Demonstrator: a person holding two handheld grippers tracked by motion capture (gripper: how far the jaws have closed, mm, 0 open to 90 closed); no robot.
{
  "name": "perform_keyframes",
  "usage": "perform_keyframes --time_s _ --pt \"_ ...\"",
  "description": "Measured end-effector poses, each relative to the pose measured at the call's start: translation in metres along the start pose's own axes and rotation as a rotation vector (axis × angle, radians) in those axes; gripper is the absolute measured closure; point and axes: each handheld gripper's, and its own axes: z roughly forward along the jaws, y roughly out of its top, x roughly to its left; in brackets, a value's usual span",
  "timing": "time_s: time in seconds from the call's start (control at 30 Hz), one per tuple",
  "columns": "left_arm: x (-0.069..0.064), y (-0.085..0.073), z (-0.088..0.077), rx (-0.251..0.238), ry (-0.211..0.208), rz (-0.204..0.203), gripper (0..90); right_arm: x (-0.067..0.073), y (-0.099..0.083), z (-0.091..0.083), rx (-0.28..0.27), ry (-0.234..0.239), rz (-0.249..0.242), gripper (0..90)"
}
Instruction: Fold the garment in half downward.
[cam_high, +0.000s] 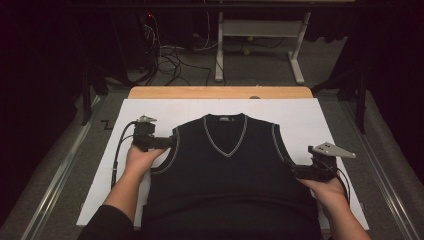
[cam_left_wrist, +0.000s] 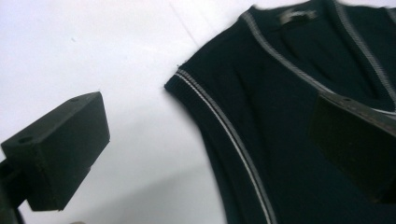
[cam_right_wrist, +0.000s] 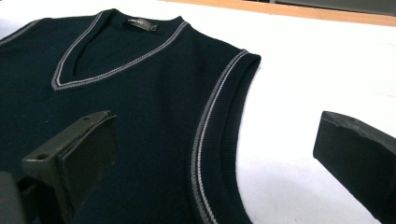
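White-covered desk (cam_high: 300, 120), dark room behind; navy sleeveless vest (cam_high: 227, 170) laid flat at centre, neck away from the person.
Left tool (cam_high: 167, 142) at the vest's left armhole, released, nothing gripped. Right tool (cam_high: 296, 171) at the right armhole, likewise spread wide, gripping nothing.

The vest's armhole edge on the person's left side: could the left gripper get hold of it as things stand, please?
Probably yes. The left gripper is open right beside the vest, whose striped armhole edge lies flat on the white sheet between the jaws, with nothing over it.
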Motion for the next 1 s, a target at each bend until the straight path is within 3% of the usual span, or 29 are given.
perform_keyframes --time_s 0.17,0.33,0.4,0.5,0.53,0.7,0.8,0.9,1.0 --pt "0.002 0.005 0.027 0.037 0.009 -0.038 1.5 -0.001 0.002 0.007 0.009 0.002 -0.003 0.2" --pt "-0.001 0.007 0.048 0.092 0.063 -0.056 14.7 -0.003 0.001 0.010 0.027 0.000 -0.003 0.2" --pt "-0.006 0.009 0.052 0.095 0.090 -0.030 17.1 -0.003 0.001 0.009 0.030 -0.001 0.001 0.2" --pt "-0.016 0.010 0.055 0.107 0.134 0.022 32.7 -0.004 0.001 0.008 0.030 0.000 -0.003 0.3" --pt "-0.019 0.009 0.055 0.108 0.139 0.020 37.4 -0.004 0.001 0.007 0.027 -0.001 -0.007 0.4" --pt "-0.023 0.010 0.055 0.108 0.146 -0.004 48.4 -0.004 0.002 0.008 0.033 -0.005 -0.014 1.5" --pt "-0.024 0.008 0.055 0.098 0.129 -0.006 57.1 -0.004 0.005 0.013 0.053 -0.009 -0.010 5.8" --pt "-0.023 0.005 0.053 0.078 0.112 -0.007 62.7 0.000 0.010 0.028 0.073 -0.007 -0.008 5.9" --pt "-0.022 0.001 0.052 0.048 0.102 -0.044 65.8 0.001 0.019 0.041 0.078 -0.015 -0.008 7.7"
